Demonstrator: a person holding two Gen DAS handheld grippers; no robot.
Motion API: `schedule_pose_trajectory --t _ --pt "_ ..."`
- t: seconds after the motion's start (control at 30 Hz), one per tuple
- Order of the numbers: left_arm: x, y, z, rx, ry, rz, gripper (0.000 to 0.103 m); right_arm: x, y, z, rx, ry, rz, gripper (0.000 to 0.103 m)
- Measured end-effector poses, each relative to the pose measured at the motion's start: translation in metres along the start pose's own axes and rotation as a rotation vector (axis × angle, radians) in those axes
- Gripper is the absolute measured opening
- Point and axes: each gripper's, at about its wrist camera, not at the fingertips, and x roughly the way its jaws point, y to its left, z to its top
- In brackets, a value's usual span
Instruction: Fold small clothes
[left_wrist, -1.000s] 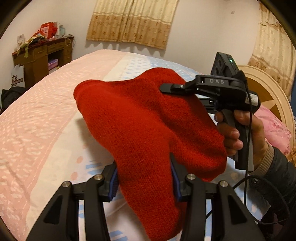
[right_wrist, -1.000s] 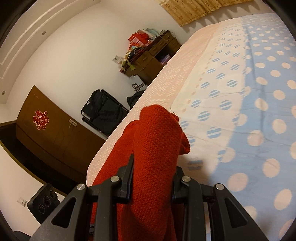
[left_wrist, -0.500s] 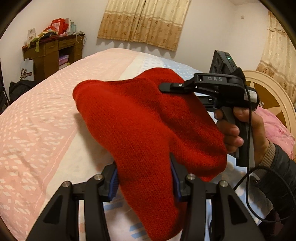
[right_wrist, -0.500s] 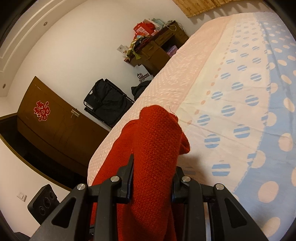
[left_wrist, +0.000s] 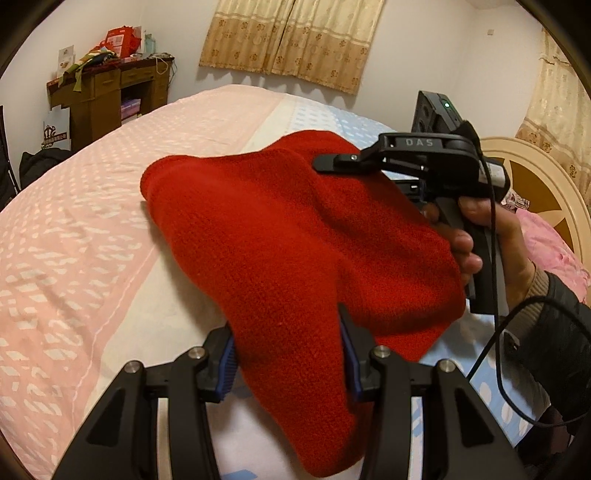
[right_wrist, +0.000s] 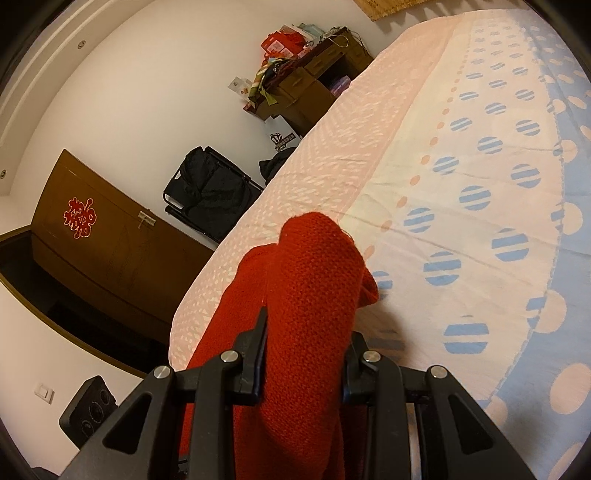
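A red knitted garment hangs in the air above the bed, held by both grippers. My left gripper is shut on its near edge, the cloth bunched between the blue pads. My right gripper shows in the left wrist view at the right, held by a hand, and is clamped on the garment's far right edge. In the right wrist view the right gripper is shut on a thick fold of the same red knit, which drapes down to the left.
The bed has a sheet that is pink, white and blue with dots. A round wooden headboard stands at the right. A cluttered wooden desk, a black bag and a brown door lie beyond the bed's far side.
Both grippers keep their hold on the red garment. The cameras have shifted a little, so the bed and room slide in view; the garment's shape is about the same.
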Motion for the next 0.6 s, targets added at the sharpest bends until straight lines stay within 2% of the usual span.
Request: schedule_pose_trajectory --t 0.33,0.47,0.6 --pt "-0.001 0.005 -0.008 -0.017 -0.002 -0.012 0.049 0.010 -0.006 -0.002 0.006 0.016 -0.055 0.030" --pt "0.000 0.007 -0.006 -0.030 0.003 -0.001 0.058 0.012 -0.008 -0.003 0.005 0.033 -0.094 0.032" --pt "-0.008 0.002 -0.005 -0.026 -0.002 0.013 0.059 0.012 -0.004 -0.005 -0.034 0.040 -0.165 0.037"
